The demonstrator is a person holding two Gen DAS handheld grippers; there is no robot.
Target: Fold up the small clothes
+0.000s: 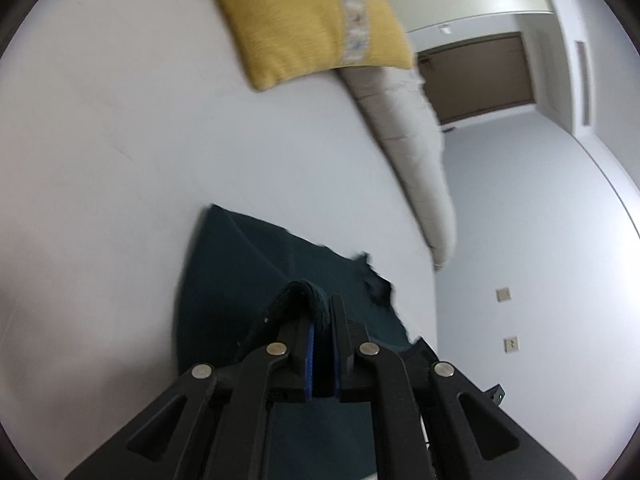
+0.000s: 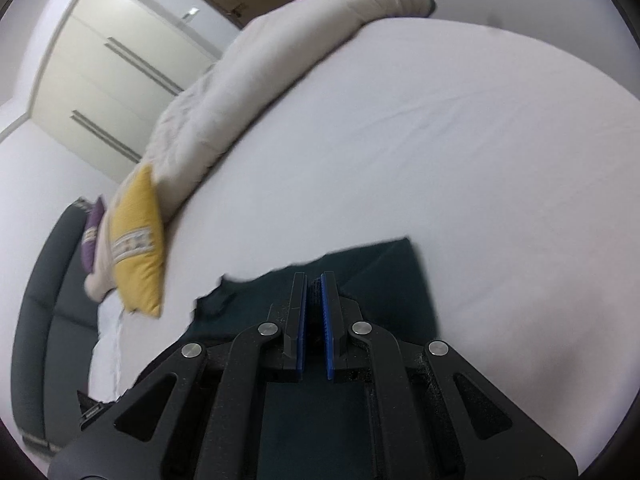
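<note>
here each hand-held gripper, left (image 1: 320,308) and right (image 2: 314,288), pinches an edge of the dark green cloth (image 1: 236,264) beneath it.

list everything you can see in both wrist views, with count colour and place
dark teal garment: 1, on the white bed, an edge pinched by both grippers
bed sheet: 1, white, covers the bed
duvet: 1, beige, bunched along the bed's far edge
yellow cushion: 1, patterned stripe, on the bed by the duvet
purple cushion: 1, beside the yellow one
sofa: 1, dark grey, beside the bed
wardrobe: 1, cream, long handles, by the wall
door: 1, brown, far wall
left gripper: 1, black with blue pads, shut on garment
right gripper: 1, black with blue pads, shut on garment
</note>
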